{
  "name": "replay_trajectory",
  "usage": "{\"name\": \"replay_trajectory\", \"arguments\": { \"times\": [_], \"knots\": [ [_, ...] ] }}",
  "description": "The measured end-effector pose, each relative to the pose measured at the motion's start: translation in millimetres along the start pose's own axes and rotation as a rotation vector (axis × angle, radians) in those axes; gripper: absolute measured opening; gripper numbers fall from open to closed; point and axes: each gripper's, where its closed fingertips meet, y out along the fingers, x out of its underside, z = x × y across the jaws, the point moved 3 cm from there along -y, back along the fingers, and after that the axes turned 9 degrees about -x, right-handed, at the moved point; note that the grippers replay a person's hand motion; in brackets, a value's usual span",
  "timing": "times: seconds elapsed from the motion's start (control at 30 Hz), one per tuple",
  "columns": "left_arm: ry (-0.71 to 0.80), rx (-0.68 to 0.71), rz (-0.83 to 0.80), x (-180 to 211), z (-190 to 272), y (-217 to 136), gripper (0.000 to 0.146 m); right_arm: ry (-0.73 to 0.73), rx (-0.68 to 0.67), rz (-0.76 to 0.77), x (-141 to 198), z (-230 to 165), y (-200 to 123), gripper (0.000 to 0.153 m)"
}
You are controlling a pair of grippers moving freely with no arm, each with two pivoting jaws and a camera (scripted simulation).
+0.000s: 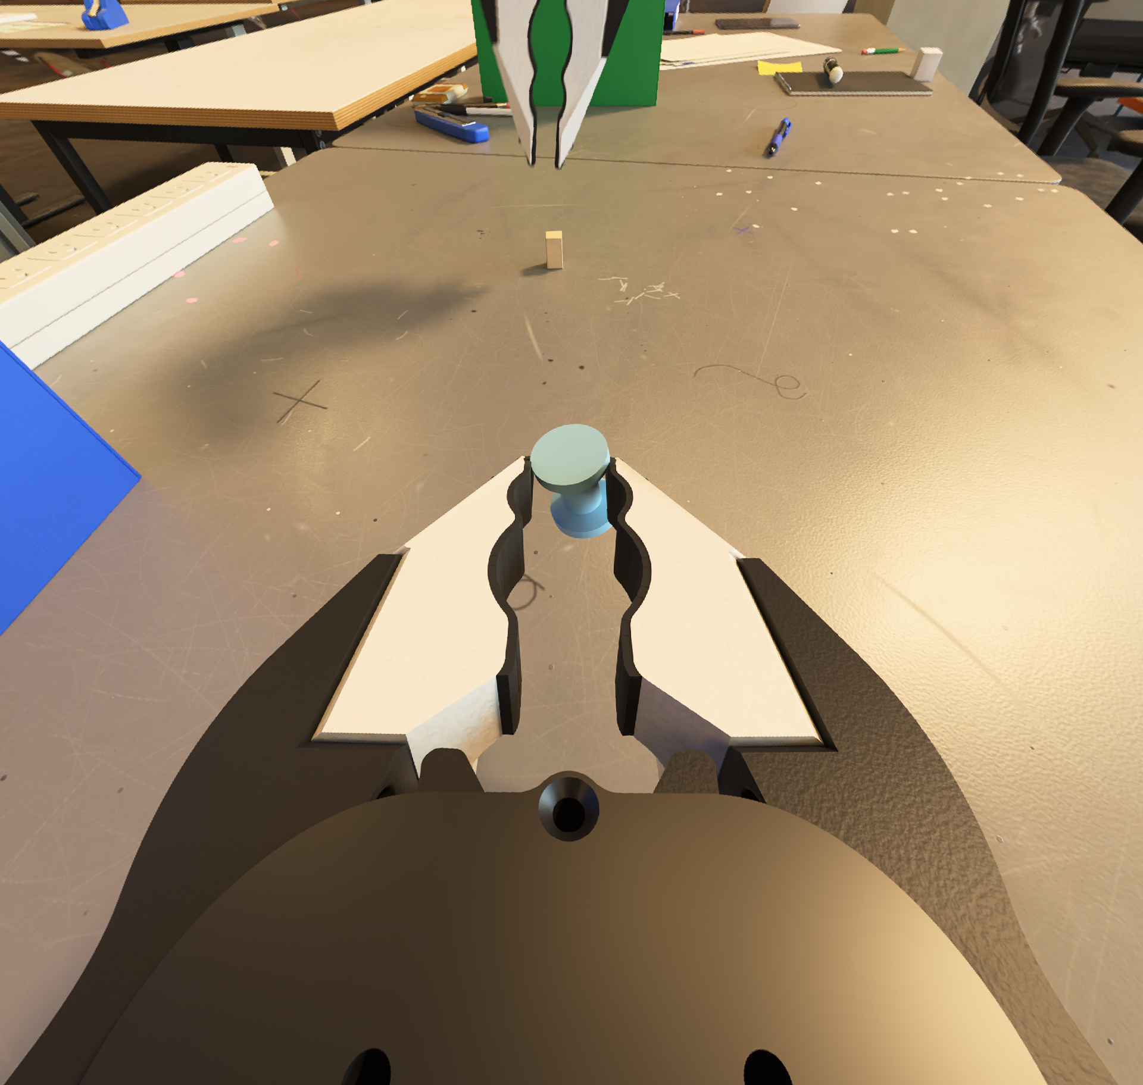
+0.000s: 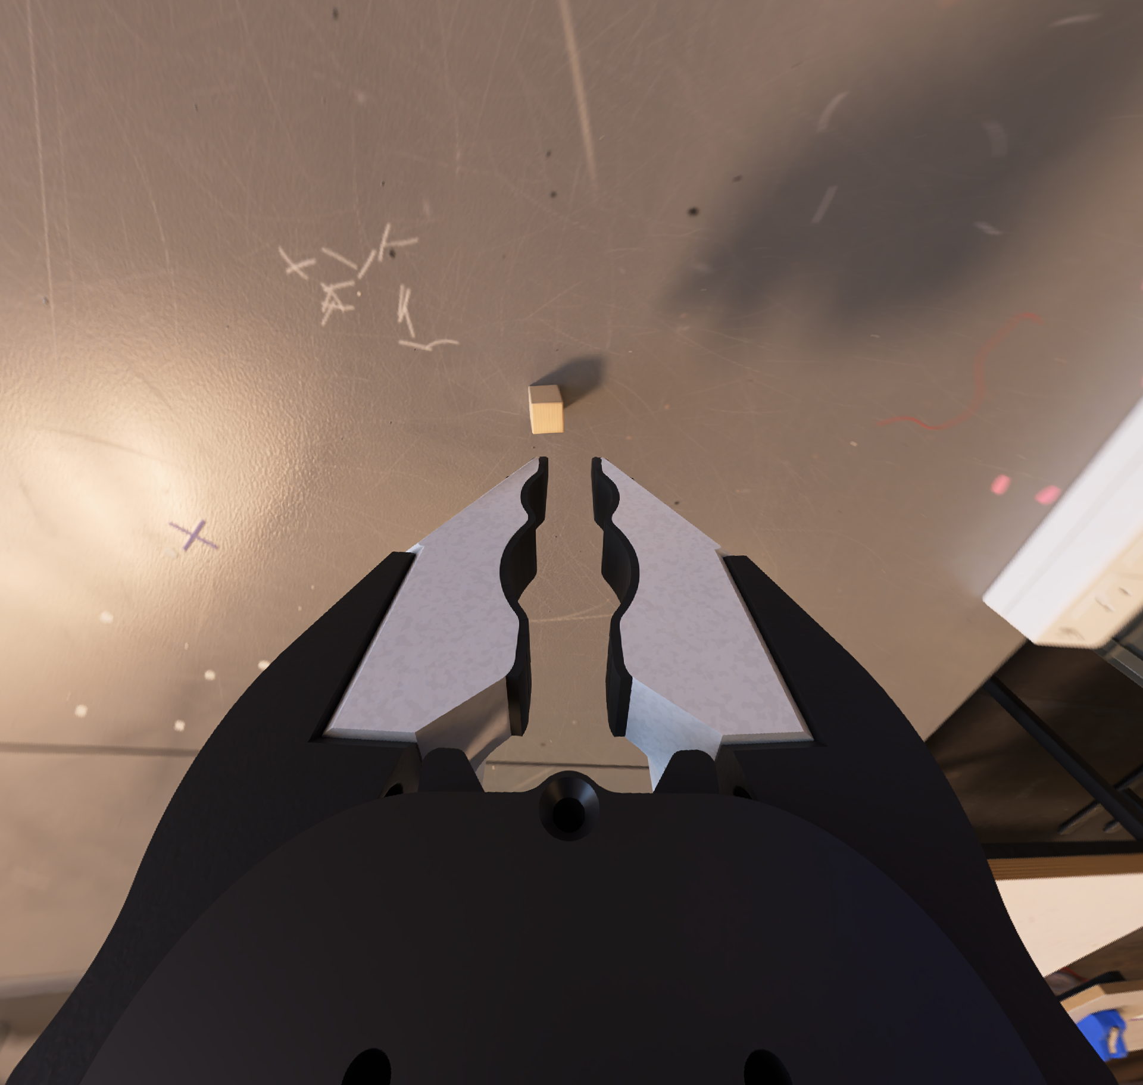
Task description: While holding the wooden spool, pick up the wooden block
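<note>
My left gripper (image 1: 570,468) is shut on a pale blue spool (image 1: 572,480), gripped at its tips and held above the grey table (image 1: 804,499). A small light wooden block (image 1: 554,249) stands upright on the table farther ahead. My right gripper (image 1: 545,162) hangs above and beyond the block, pointing down, its jaws slightly apart. In the right wrist view the block (image 2: 545,410) lies just ahead of my right gripper (image 2: 569,460), which is open and empty, apart from the block.
A white power strip box (image 1: 124,239) lies at the table's left edge, also in the right wrist view (image 2: 1076,567). A blue panel (image 1: 37,486) stands near left. A green box (image 1: 618,22), a blue cutter (image 1: 451,126), a marker pen (image 1: 776,137) and a notebook (image 1: 853,83) lie far back.
</note>
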Motion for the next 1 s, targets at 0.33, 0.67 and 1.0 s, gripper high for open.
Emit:
{"name": "replay_trajectory", "arguments": {
  "times": [0.33,0.67,1.0],
  "knots": [
    [-0.044,0.001,0.036,-3,-5,-4,0.023,-0.023,-0.203,-0.237,4,7,43,0.021],
    [-0.049,-0.001,0.040,-3,-5,-4,0.023,-0.015,-0.167,-0.299,6,7,54,0.023],
    [-0.055,-0.004,0.041,-4,-6,-4,0.023,0.008,-0.084,-0.288,6,1,55,0.013]
  ]
}}
